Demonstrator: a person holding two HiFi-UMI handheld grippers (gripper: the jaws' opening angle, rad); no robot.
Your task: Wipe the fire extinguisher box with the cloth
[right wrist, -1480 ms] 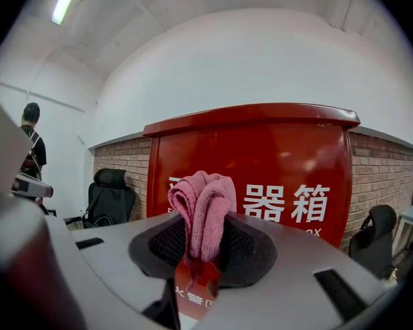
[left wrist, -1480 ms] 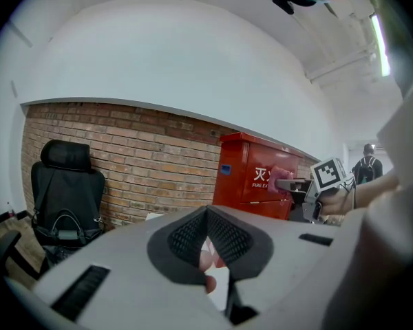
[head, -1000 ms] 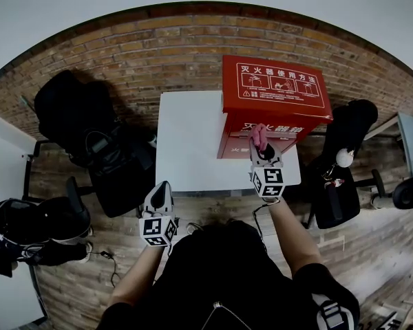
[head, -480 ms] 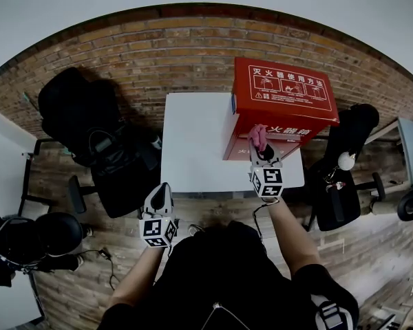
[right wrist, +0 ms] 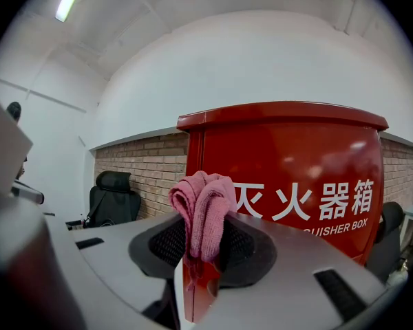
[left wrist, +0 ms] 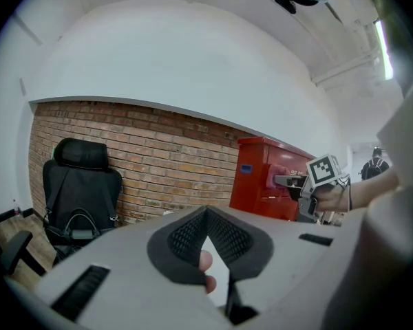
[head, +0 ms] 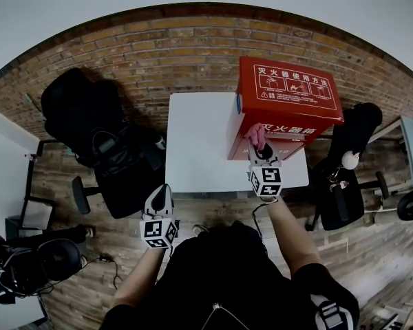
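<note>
Right gripper (head: 261, 150) clamped on pink cloth (right wrist: 202, 212) at the lower front of red box (head: 290, 92) on table (head: 196, 143); left gripper (left wrist: 206, 220) jaws together, empty, below table's near edge.

The head view looks steeply down on the left gripper (head: 162, 192), right gripper (head: 261, 148) and white table (head: 196, 143). The right gripper view faces the red fire extinguisher box (right wrist: 296, 205) close ahead of its claw; the left gripper view shows that box farther off, ahead-right.
</note>
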